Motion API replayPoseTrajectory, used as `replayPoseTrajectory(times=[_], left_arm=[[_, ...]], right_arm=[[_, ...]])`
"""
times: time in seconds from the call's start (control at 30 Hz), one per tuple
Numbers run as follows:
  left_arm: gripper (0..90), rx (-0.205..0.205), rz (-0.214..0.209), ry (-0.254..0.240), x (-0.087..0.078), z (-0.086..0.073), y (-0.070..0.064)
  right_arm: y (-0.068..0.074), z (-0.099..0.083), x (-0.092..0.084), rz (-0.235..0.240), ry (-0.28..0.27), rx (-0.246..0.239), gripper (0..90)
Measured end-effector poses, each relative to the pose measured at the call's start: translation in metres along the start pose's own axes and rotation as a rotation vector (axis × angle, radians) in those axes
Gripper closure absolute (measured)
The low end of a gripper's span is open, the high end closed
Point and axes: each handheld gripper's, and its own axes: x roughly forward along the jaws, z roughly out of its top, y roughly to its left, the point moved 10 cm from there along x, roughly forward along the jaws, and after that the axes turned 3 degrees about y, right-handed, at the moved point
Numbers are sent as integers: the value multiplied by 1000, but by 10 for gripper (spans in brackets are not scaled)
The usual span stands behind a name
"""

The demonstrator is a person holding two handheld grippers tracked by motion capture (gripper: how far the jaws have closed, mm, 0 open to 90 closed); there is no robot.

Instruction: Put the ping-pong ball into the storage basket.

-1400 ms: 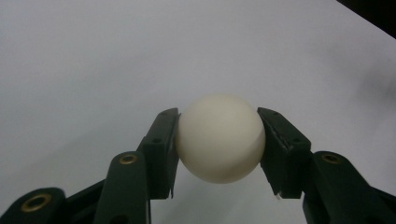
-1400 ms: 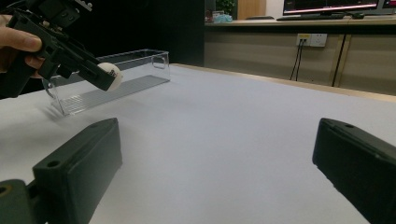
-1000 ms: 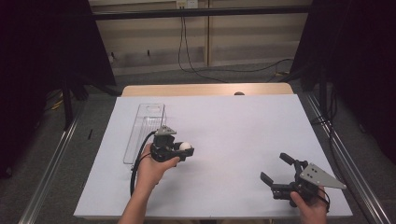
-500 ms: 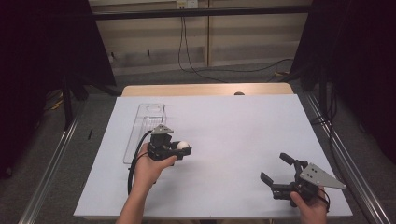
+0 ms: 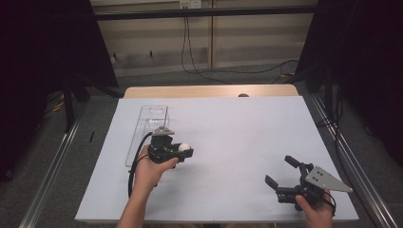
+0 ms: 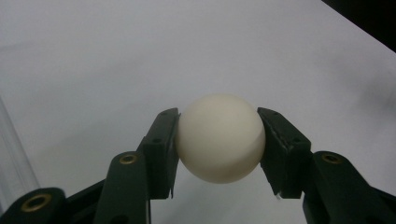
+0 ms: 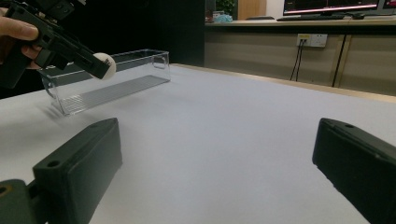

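Observation:
A white ball (image 5: 185, 148) is pinched between the jaws of my left gripper (image 5: 183, 152), which is shut on it. In the left gripper view both black pads (image 6: 164, 149) press the sides of the ball (image 6: 219, 137) above the white table sheet. The gripper hangs just right of a clear plastic bin (image 5: 142, 137). In the right gripper view the ball (image 7: 107, 64) is about level with the rim of the bin (image 7: 116, 74). My right gripper (image 5: 279, 169) rests near the table's front right, open with nothing between its fingers (image 7: 79, 172).
A white sheet (image 5: 228, 137) covers the table, with a wooden strip (image 5: 209, 91) along the far edge. Metal rails (image 5: 349, 156) run down both sides. Behind the table, cables (image 5: 199, 71) trail over the floor.

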Motion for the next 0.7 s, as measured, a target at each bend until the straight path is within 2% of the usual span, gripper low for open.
replayPoseTrajectory(times=[0.13,0.43,0.47,0.53,0.67,0.7], left_arm=[[512,-20,-2,-14,0,1,0],[512,-17,10,-9,-3,1,5],[512,-26,5,-18,-4,1,4],[512,-16,10,-10,-5,1,6],[512,-32,13,-18,-7,1,8],[512,-21,14,-16,-8,1,10]], right_arm=[[0,0,0,0,0,0,9],[0,0,0,0,1,-2,9],[0,0,0,1,2,-1,9],[1,0,0,0,2,5,9],[0,0,0,1,1,-4,9],[0,0,0,2,1,-5,9]])
